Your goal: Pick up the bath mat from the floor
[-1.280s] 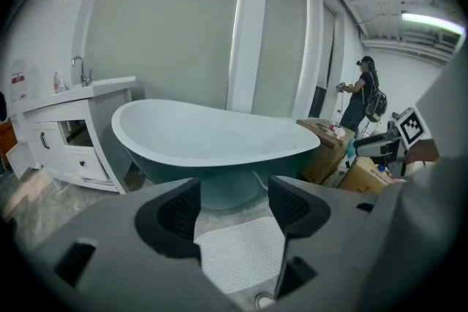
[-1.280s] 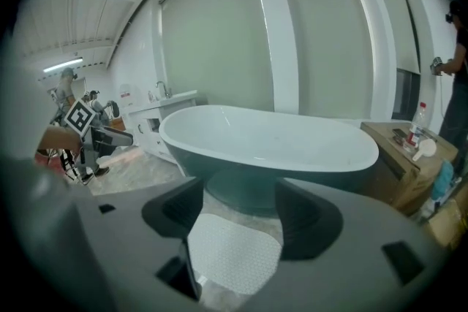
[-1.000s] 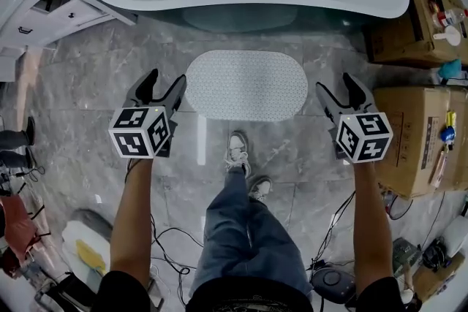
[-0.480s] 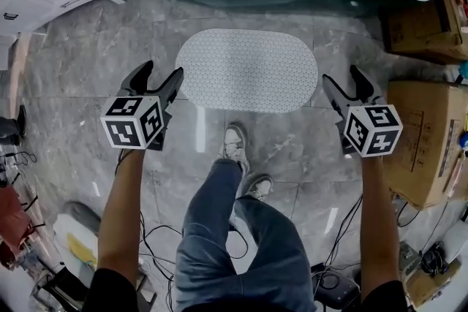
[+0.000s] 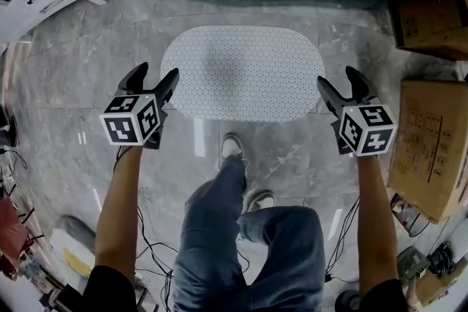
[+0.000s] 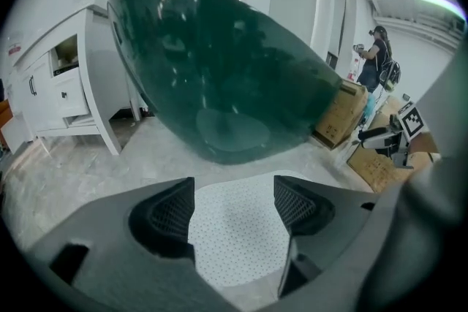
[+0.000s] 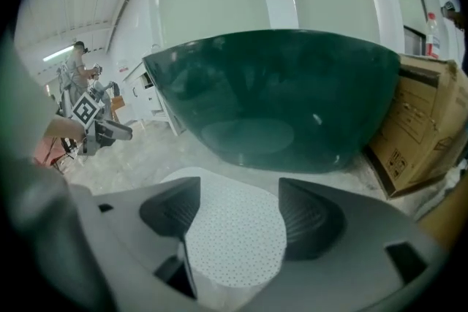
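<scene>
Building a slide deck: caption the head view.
Left claw, just opened wider, and right claw, both empty, flank the bath mat.

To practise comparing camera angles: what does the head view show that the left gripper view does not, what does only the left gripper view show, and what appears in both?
Only the head view: the wearer's shoes, jeans and the floor cables.

Only the left gripper view: a person standing in the background.

Both: the white dotted bath mat flat on the marble floor, the dark green bathtub behind it, and the left gripper, whose jaws have just been opening and hold nothing.
</scene>
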A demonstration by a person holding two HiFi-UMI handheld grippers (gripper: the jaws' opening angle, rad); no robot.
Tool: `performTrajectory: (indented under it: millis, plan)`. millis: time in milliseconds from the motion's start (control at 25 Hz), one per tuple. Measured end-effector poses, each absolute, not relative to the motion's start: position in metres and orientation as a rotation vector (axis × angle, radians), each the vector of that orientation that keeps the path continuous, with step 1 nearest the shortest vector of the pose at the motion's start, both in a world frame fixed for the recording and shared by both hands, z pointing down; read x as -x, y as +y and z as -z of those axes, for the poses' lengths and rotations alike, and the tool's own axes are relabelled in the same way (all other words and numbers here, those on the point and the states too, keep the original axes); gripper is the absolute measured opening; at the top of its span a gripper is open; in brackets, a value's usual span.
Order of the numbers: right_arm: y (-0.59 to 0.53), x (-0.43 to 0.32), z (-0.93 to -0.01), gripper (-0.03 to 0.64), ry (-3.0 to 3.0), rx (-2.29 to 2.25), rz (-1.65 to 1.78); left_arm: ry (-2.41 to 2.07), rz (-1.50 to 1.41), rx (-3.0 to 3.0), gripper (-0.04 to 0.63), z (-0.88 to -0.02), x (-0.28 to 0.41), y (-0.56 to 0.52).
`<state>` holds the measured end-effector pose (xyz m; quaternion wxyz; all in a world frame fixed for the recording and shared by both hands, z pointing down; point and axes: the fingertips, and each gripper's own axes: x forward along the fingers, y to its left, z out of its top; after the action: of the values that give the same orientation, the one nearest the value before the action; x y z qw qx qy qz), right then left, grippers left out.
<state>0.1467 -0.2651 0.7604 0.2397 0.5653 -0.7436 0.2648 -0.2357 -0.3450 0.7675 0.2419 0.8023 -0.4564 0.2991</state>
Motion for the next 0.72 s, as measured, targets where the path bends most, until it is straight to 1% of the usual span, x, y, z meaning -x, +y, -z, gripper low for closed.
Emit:
performTrajectory:
  millis: [320, 720]
  plan:
    - [-0.276, -0.152, -0.861, 0.347, -2.034, -1.551, -0.697, -1.246, -0.844, -2.194, 0.364, -0.872, 0.247, -0.355]
    - [-0.284, -0.157, -0.963, 0.359, -1.998, -1.537, -0.711, -1.255, -0.826, -2.195, 0.38, -0.961, 0.261, -0.372]
